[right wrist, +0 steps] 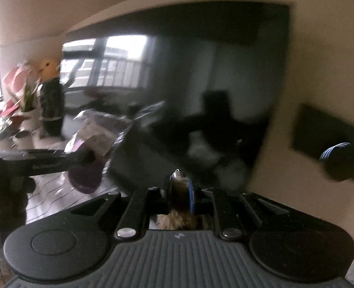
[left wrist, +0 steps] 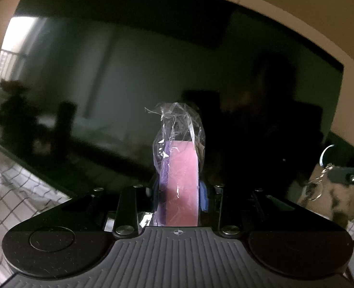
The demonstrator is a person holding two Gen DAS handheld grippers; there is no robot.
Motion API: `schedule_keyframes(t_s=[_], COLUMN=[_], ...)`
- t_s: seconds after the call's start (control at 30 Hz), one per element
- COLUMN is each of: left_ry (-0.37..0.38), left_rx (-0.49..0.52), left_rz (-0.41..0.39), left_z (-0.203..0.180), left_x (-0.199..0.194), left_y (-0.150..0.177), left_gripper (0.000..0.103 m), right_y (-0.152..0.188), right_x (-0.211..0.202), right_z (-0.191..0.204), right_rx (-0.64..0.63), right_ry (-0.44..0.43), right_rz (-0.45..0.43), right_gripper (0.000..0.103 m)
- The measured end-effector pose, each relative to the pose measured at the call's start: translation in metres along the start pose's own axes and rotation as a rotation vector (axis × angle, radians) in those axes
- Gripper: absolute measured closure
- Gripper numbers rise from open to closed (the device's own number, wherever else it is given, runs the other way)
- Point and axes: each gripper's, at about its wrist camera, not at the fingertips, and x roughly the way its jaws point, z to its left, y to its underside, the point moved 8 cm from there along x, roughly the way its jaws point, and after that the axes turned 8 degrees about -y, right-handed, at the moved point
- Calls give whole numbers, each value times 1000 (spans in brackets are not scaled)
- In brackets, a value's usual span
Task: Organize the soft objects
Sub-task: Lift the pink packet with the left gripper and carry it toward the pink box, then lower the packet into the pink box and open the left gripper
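My left gripper (left wrist: 180, 192) is shut on a pink and purple soft pad wrapped in clear plastic (left wrist: 181, 180), held up in front of a dark screen. The same wrapped pad (right wrist: 88, 148) and the left gripper (right wrist: 57, 160) show at the left of the right wrist view. My right gripper (right wrist: 180, 192) is shut on a brown furry keychain toy (right wrist: 179, 187) with a metal loop on top. The furry toy (left wrist: 330, 196) with its key rings also shows at the right of the left wrist view. Both are held in the air.
A large dark TV screen (left wrist: 153, 72) on a beige wall fills the view ahead. A white checked tablecloth (left wrist: 13, 192) lies below at left. A yellow-headed doll (right wrist: 49, 91) and pink flowers in a pot (right wrist: 21, 88) stand at the far left by a window.
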Motion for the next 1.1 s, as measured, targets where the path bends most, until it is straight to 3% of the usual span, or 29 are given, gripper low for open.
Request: schedule_keyframes(t_s=[0.23, 0.43, 0.63, 0.8, 0.97, 1.1], left_ry=[81, 256, 428, 510, 515, 372], left_rx=[27, 56, 70, 19, -21, 157], left_rz=[23, 93, 251, 399, 607, 648], left_z=[-77, -175, -270, -328, -357, -364], left_x=[-10, -24, -2, 29, 72, 99], left_y=[11, 43, 98, 155, 226, 276], left_gripper=[68, 68, 68, 67, 65, 64], right_y=[1, 25, 54, 84, 135, 189], right_x=[-65, -114, -164, -183, -180, -151], right_z=[-63, -110, -161, -203, -238, -267], right_rx=[53, 103, 165, 244, 367, 502], right_ry=[94, 171, 232, 251, 272, 239], right_rz=[-63, -99, -130, -111, -39, 41], right_gripper=[90, 90, 90, 90, 90, 86])
